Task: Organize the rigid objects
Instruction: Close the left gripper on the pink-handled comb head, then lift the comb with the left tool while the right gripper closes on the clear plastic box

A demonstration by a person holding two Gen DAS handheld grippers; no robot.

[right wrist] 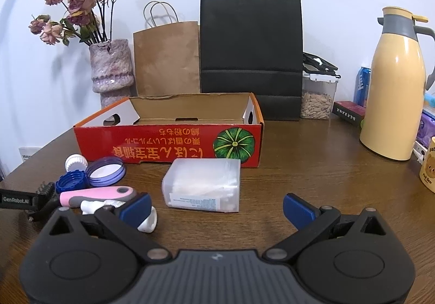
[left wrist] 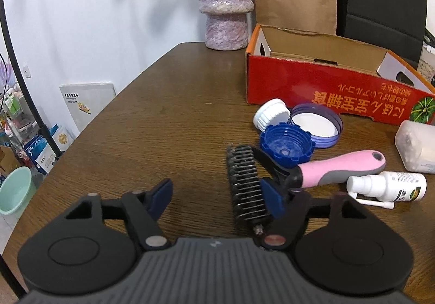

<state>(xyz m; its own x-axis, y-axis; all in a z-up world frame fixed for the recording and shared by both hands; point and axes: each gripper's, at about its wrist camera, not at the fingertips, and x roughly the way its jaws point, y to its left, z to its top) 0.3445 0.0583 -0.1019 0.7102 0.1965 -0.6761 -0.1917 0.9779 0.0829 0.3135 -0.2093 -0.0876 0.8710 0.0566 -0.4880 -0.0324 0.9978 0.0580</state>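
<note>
The left gripper [left wrist: 221, 195] sits low over the brown wood-grain table [left wrist: 168, 119], jaws partly apart. The black metal-toothed comb head of the pink-and-grey-handled pet grooming brush [left wrist: 339, 168] lies between its blue pads, hard up against the right-hand one; the other pad stands clear of it, so there is no grip. The handle runs off toward the right of the frame.

Just above the brush sit three lids in a cluster: a dark blue ribbed plastic cap [left wrist: 286, 146] lying open side up, a white ribbed cap [left wrist: 270, 113] tilted on edge, and a wide lilac jar lid [left wrist: 316, 124]. A small white spray bottle [left wrist: 388, 186] lies on its side below the handle.

In the right wrist view, the right gripper [right wrist: 216, 207] hangs wide open and empty in the lower centre. Just beyond it lies a translucent plastic box [right wrist: 202, 185]. Behind that, the red cardboard box with a green pumpkin print [right wrist: 168, 140] stands open-topped mid-frame; its floor is hidden. Upper right, a tall yellow thermos jug [right wrist: 394, 86].
</note>
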